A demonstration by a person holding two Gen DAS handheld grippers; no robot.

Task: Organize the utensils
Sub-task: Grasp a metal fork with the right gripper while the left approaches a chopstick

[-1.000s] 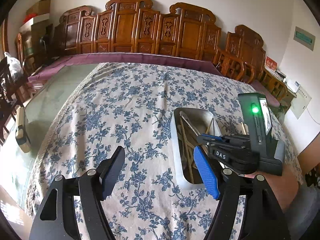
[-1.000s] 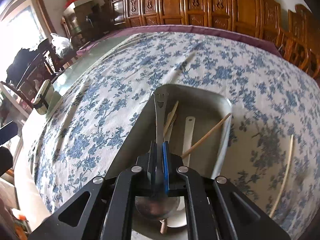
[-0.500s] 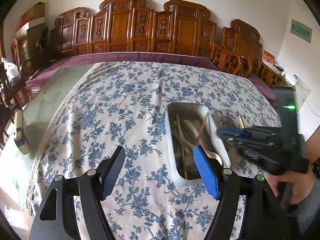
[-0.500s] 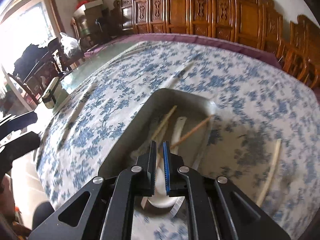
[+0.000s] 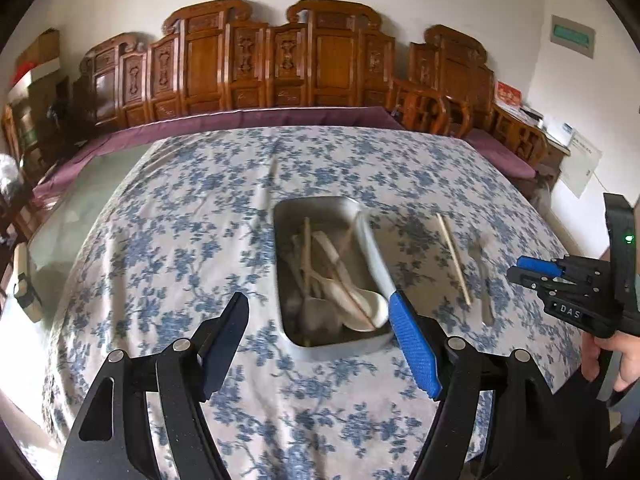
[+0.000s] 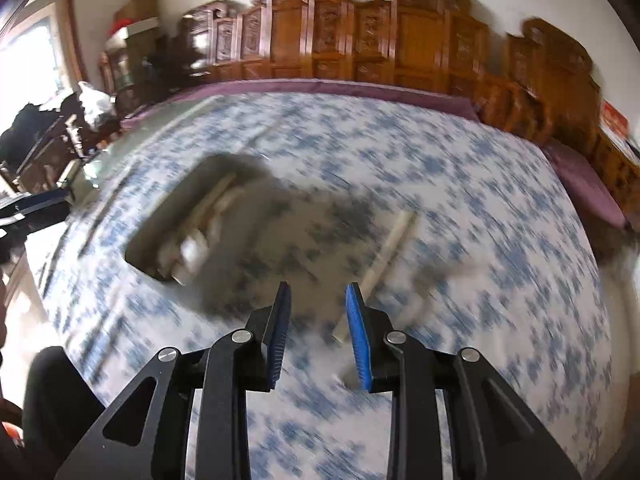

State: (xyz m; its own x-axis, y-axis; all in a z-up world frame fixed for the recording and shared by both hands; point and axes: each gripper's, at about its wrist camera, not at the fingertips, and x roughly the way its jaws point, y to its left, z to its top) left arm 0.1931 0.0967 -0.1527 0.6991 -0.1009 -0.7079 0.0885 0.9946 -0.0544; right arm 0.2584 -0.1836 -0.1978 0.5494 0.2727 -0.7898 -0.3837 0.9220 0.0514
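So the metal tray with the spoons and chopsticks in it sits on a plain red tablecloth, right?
Not quite. The metal tray does hold spoons and chopsticks, but the tablecloth is white with blue flowers, not plain red. The left wrist view shows it clearly.

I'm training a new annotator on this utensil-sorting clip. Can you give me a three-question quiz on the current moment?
1. True or false: the right gripper holds a spoon.
2. Where does the loose chopstick lie: A) inside the metal tray, B) on the tablecloth to the tray's right, C) in the left gripper?
3. Fill in: the left gripper's jaws are ____.

Key: 1 false, it is open and empty. 2 B. 3 open.
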